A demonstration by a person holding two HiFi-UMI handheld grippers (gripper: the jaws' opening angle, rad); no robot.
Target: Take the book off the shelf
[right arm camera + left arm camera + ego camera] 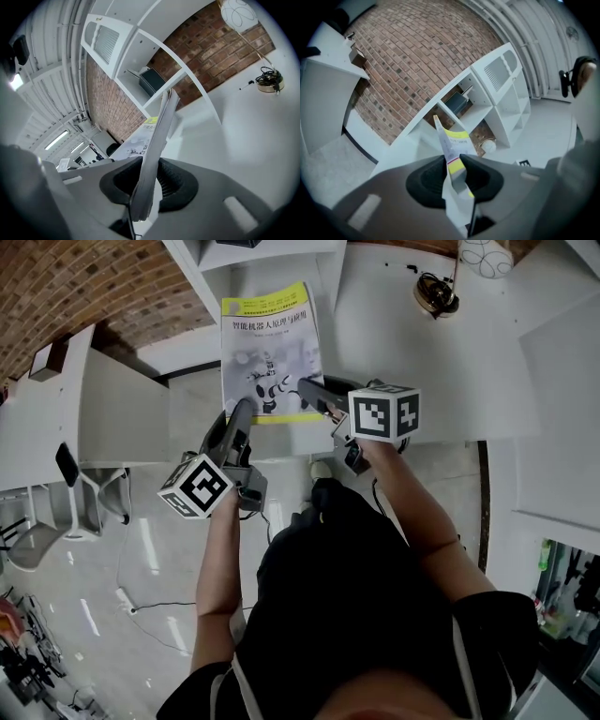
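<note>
Book gripped by both grippers in front of the shelf.

The book (pixel 270 343) is held in the air with its yellow-and-white cover facing up and its far edge pointing toward the white shelf (pixel 267 257). The left gripper (pixel 244 413) is clamped on the book's near left corner, and the right gripper (pixel 312 390) on its near right edge. Each gripper view shows the book pinched between that gripper's dark pads. Beyond the book, a dark box (pixel 457 102) sits in a shelf compartment against a brick wall (pixel 403 56).
</note>
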